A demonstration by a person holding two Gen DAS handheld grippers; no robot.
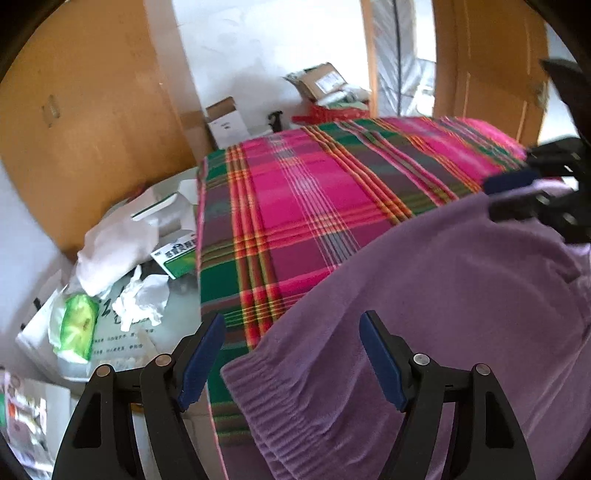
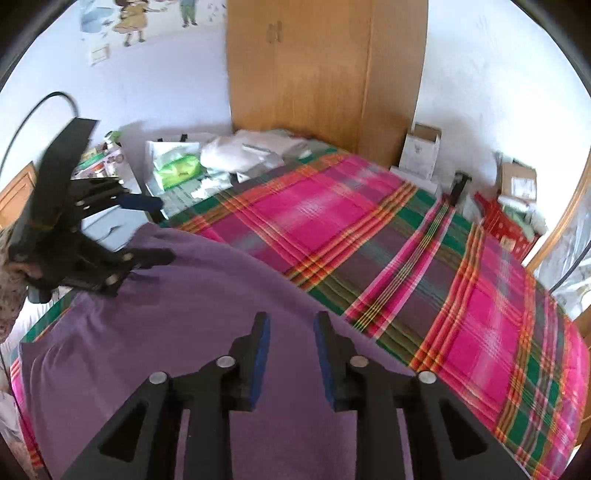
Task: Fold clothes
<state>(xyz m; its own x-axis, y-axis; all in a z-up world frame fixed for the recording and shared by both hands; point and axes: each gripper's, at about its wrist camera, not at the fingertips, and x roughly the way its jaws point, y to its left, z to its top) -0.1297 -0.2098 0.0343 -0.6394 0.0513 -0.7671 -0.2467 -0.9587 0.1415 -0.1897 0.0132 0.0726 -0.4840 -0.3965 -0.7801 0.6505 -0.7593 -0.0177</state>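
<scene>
Left view only: ribbed hem (image 1: 280,391) of the purple garment (image 1: 443,314), and litter (image 1: 122,280) beside the bed.
Right view only: wardrobe (image 2: 317,74), wall stickers (image 2: 133,22).
Garment: spread on the plaid bedspread (image 2: 369,229).
Left gripper (image 1: 291,354): jaws wide apart, nothing between, above the hem.
Right gripper (image 2: 291,354): jaws narrowly parted, empty, over the garment.

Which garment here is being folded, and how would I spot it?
Find the bed with the pink and green plaid blanket. On its near end lies a purple fleece garment, plain-coloured, with a ribbed cuff, unlike the checked cloth beneath it.
</scene>
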